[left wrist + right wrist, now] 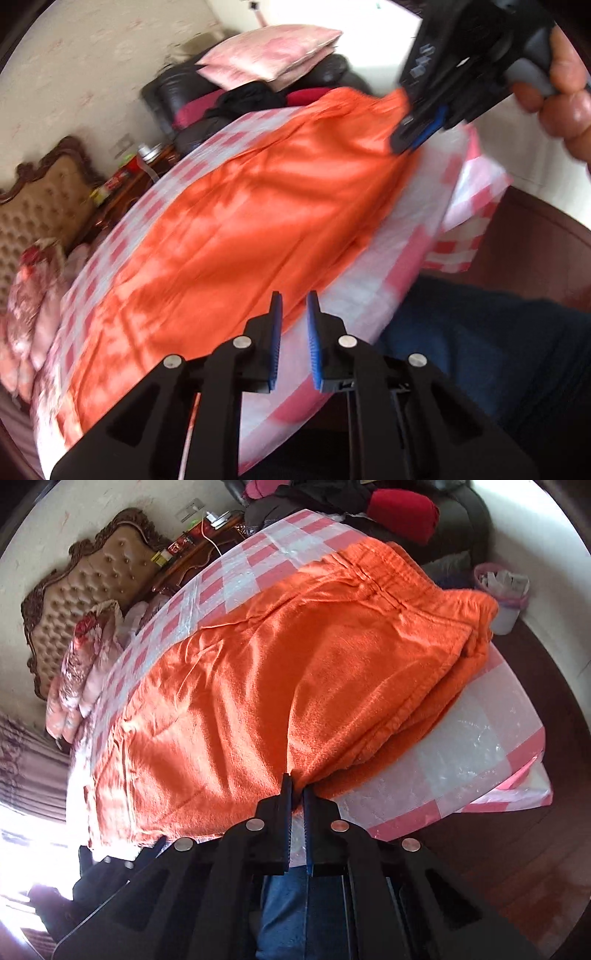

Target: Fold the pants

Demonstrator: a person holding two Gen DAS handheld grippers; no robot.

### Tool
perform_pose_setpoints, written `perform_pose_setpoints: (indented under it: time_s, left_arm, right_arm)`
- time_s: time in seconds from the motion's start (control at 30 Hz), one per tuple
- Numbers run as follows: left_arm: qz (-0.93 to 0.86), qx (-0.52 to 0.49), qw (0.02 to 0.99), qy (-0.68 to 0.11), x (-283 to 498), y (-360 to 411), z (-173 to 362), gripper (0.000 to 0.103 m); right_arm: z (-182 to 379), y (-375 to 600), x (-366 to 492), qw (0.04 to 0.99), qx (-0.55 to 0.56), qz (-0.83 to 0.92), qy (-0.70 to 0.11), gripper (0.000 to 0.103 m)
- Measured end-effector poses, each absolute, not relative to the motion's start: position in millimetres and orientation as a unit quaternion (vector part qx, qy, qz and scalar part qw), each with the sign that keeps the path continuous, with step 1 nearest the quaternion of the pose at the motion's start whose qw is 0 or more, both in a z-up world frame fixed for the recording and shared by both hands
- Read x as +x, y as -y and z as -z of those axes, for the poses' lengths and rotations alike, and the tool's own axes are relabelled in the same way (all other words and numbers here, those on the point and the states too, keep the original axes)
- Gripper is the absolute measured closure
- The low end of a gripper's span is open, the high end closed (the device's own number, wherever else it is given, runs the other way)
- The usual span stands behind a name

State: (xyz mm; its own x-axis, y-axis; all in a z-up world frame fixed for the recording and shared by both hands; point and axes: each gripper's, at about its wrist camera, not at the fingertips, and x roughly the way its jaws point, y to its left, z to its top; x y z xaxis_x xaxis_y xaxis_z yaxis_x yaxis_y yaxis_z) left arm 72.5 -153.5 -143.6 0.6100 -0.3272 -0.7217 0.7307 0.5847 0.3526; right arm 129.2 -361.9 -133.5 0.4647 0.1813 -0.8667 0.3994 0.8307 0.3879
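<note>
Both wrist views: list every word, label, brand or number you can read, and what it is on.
None is readable.
Red packets on the bedside table: print too small and blurred to read.
Pale marks on the right gripper body: blurred, unreadable.
Orange pants and checked cover: no text visible.

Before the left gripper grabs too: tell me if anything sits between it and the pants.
Nothing visible does. The left gripper is open just above the near edge of the pants, with only the checkered cloth beneath. The right gripper already pinches the pants.
</note>
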Motion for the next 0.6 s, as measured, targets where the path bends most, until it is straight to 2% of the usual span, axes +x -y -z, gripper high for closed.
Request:
perform_pose_setpoints:
  time_s: [0.2, 0.23, 0.27, 0.37, 0.5, 0.6]
  left_arm:
    - [0.297, 0.338, 0.835, -0.317, 81.4, 144.4, 151.4, 0.088]
    - [0.296, 0.336, 0.834, -0.322, 83.7, 144.2, 152.5, 0.092]
    - [0.295, 0.334, 0.833, -0.328, 85.7, 144.4, 154.1, 0.1]
    - [0.302, 0.327, 0.832, -0.33, 85.2, 140.8, 149.4, 0.101]
    - [0.304, 0.312, 0.831, -0.346, 86.6, 132.3, 151.2, 0.103]
    - [0.31, 0.289, 0.836, -0.347, 86.9, 129.1, 146.9, 0.103]
  right_arm:
    - [131.9, 361.4, 129.4, 0.809, 0.269, 0.071, -0.518, 0.097]
    - [135.8, 361.7, 130.0, 0.805, 0.267, 0.075, -0.524, 0.097]
    - [139.6, 361.3, 130.9, 0.801, 0.267, 0.077, -0.531, 0.097]
    - [145.2, 359.8, 130.9, 0.795, 0.242, 0.091, -0.549, 0.097]
    - [131.7, 361.1, 126.1, 0.801, 0.172, 0.141, -0.555, 0.079]
    - [110.3, 355.2, 125.1, 0.828, 0.113, 0.171, -0.522, 0.074]
